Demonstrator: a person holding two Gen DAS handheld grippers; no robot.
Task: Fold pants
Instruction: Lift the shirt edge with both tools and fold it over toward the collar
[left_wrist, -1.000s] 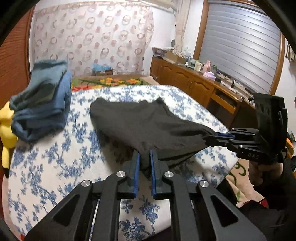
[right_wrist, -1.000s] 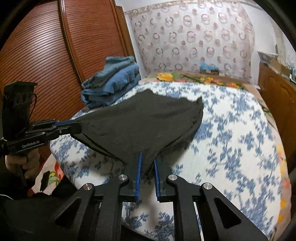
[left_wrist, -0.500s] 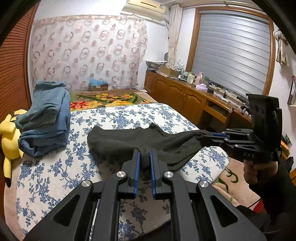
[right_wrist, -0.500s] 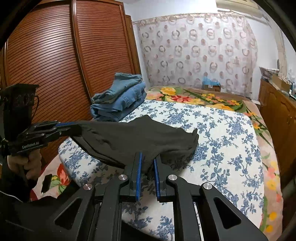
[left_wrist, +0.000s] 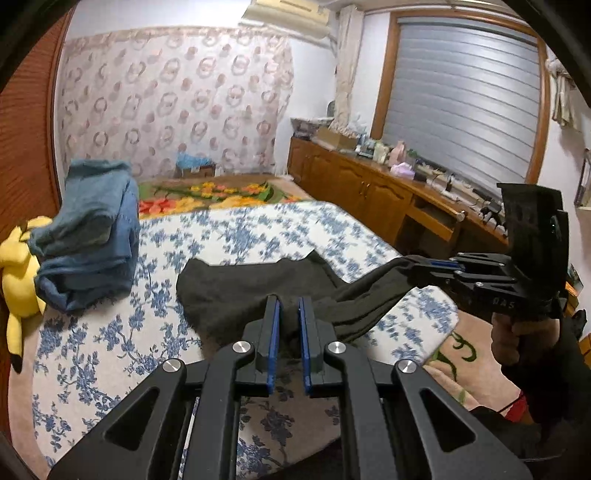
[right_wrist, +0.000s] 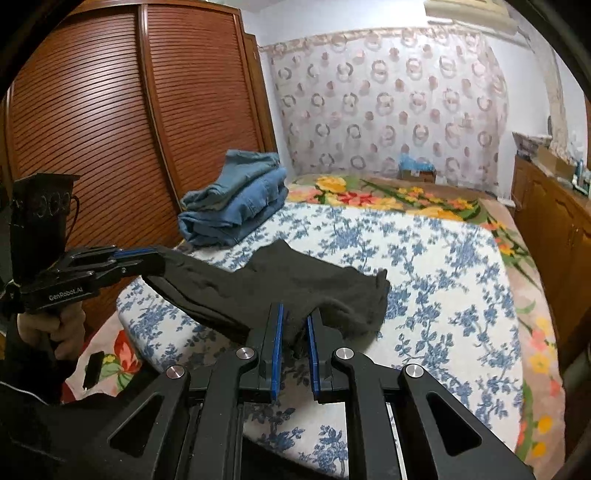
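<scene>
The dark pants (left_wrist: 258, 291) are held above the near edge of the bed (left_wrist: 229, 236), which is covered by a blue floral sheet. The near hem is lifted off the sheet and stretched between the two grippers, so the long axis of the raised edge runs across the bed's near edge. The far part of the garment rests on the sheet and points toward the patterned curtain (left_wrist: 166, 99) beyond the bed.

The left gripper (left_wrist: 288, 306) is closed on a bunch of the dark fabric, which is pinched between its blue pads. The right gripper (right_wrist: 294, 314) is likewise closed on the fabric at the other end of the raised edge. Each gripper is carried in a hand (right_wrist: 55, 325).

The marking "GenRobot.AI" is read on the side of the left gripper in the right wrist view. Partial lettering on the right gripper in the left wrist view cannot be read with certainty.

A stack of folded blue jeans (right_wrist: 240, 199) lies on the bed's far left corner. A yellow plush toy (left_wrist: 16, 273) is seen at the bed's left edge, just beside the jeans.
</scene>
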